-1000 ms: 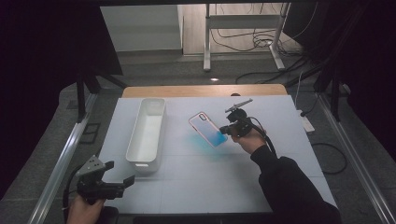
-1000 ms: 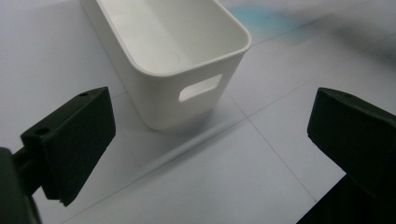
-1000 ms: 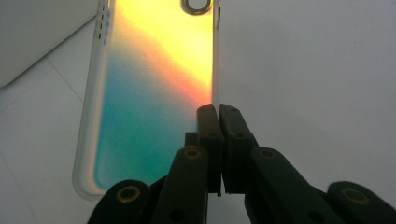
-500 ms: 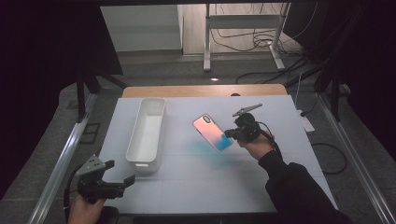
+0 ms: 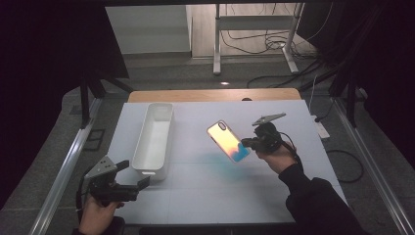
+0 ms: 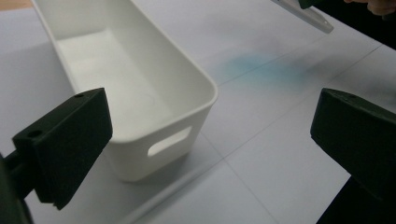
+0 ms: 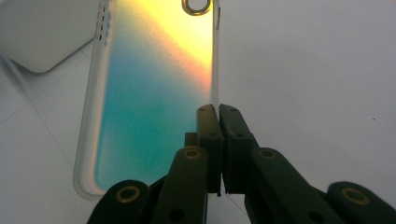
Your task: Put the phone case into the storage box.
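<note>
Above bare table (image 5: 205,196), right claw (image 5: 247,143) pinches phone case (image 5: 228,141) edge; left claw (image 5: 131,182) gapes.

A white-covered bench (image 5: 205,196) is standing on a grey floor, with a strip of bare wood showing along its far edge. A long white bin (image 5: 154,137) is lying directly on its left half, lengthwise front to back, handle cut-out facing the near edge. Faint grid lines are crossing the white surface.
</note>
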Tool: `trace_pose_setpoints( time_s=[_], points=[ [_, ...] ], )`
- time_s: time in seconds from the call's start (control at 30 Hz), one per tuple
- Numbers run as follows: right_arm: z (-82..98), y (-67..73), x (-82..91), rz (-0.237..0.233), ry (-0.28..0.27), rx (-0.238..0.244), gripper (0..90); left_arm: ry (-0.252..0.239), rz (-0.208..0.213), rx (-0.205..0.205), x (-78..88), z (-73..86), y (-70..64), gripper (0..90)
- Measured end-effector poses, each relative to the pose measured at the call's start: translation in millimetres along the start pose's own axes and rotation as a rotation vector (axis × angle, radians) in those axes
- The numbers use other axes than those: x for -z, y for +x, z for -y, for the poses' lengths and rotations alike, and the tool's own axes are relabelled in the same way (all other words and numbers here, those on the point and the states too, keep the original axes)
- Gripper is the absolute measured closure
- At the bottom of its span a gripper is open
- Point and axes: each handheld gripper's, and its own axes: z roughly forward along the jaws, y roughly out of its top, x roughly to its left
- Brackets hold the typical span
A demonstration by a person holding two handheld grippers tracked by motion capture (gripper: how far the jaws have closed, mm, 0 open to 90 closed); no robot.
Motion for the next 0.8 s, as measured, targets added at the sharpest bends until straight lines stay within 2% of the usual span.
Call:
trace_pose_setpoints(
  time_s=[0.3, 0.43, 0.8],
  points=[
    [6.6, 0.9, 15.4, 0.007, -0.034, -0.011, 87.8, -0.028, 0.050, -0.012, -18.9, -21.9, -4.8, 0.0],
    [9.7, 2.3, 21.5, 0.013, -0.044, -0.009, 87.8, -0.023, 0.071, -0.038, -28.8, -32.0, -8.7, 0.0],
    [19.4, 8.1, 37.5, 0.030, -0.069, 0.005, 87.7, 0.012, 0.120, -0.056, -51.6, -46.6, -16.6, 0.3]
  ],
)
